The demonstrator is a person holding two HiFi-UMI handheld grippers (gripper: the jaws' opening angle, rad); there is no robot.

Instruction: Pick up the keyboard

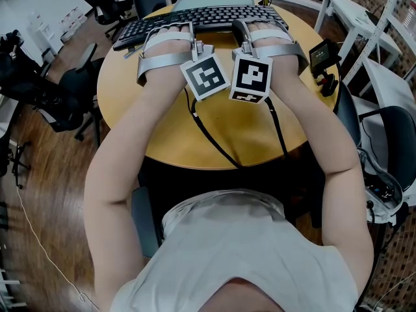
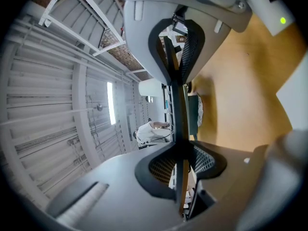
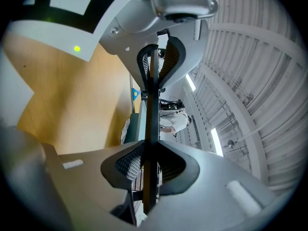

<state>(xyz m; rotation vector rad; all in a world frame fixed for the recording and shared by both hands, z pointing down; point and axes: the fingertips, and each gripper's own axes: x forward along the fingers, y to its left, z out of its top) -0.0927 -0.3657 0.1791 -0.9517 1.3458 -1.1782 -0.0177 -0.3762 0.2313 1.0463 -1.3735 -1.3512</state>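
Observation:
The black keyboard (image 1: 208,17) lies across the far side of the round wooden table (image 1: 195,129). My left gripper (image 1: 170,36) clamps its near edge left of the middle, and my right gripper (image 1: 260,32) clamps it right of the middle. In the left gripper view the keyboard (image 2: 177,93) runs edge-on as a thin dark strip, and the left gripper (image 2: 180,110) has both pads pressed on it. The right gripper view shows the same: the keyboard (image 3: 150,97) is squeezed in the right gripper (image 3: 151,115). Whether it is clear of the tabletop I cannot tell.
A small screen on a stand (image 1: 323,57) sits at the table's right edge. Black office chairs (image 1: 65,90) stand to the left, and a white table (image 1: 351,12) and another chair (image 1: 396,135) to the right. Two black cables (image 1: 214,142) trail from the grippers across the tabletop.

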